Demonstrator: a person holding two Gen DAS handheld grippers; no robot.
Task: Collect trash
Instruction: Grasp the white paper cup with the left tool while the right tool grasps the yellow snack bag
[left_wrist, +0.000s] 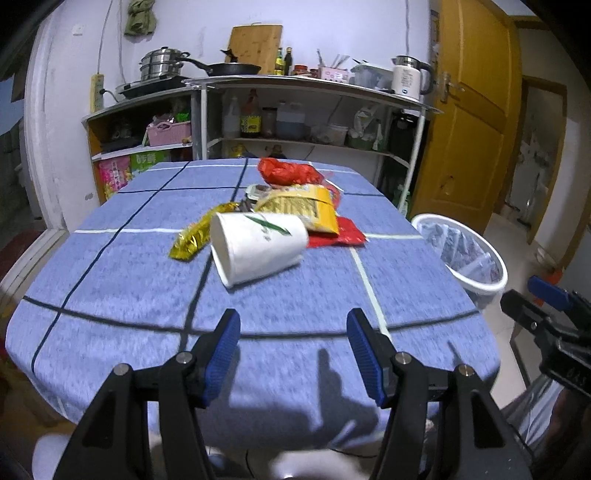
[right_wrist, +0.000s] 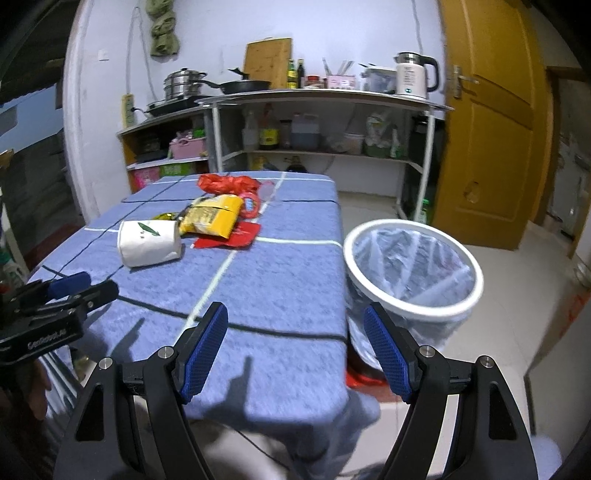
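A white paper cup (left_wrist: 256, 247) (right_wrist: 147, 243) lies on its side in the middle of the blue checked tablecloth (left_wrist: 129, 288). Behind it are a gold foil wrapper (left_wrist: 194, 236), a yellow snack bag (left_wrist: 299, 212) (right_wrist: 214, 218), a flat red wrapper (left_wrist: 341, 234) (right_wrist: 231, 238) and a crumpled red plastic bag (left_wrist: 288, 171) (right_wrist: 227, 184). My left gripper (left_wrist: 293, 325) is open over the near table edge, short of the cup, nothing between its fingers. My right gripper (right_wrist: 295, 317) is open at the table's near right corner, beside the white bin (right_wrist: 413, 266) (left_wrist: 461, 251).
The lined bin stands on the tiled floor right of the table. A kitchen shelf (left_wrist: 295, 83) with pots, pan, bottles and a kettle stands behind. A yellow door (left_wrist: 476, 110) is at the right. A cable lies on the floor under the near edge.
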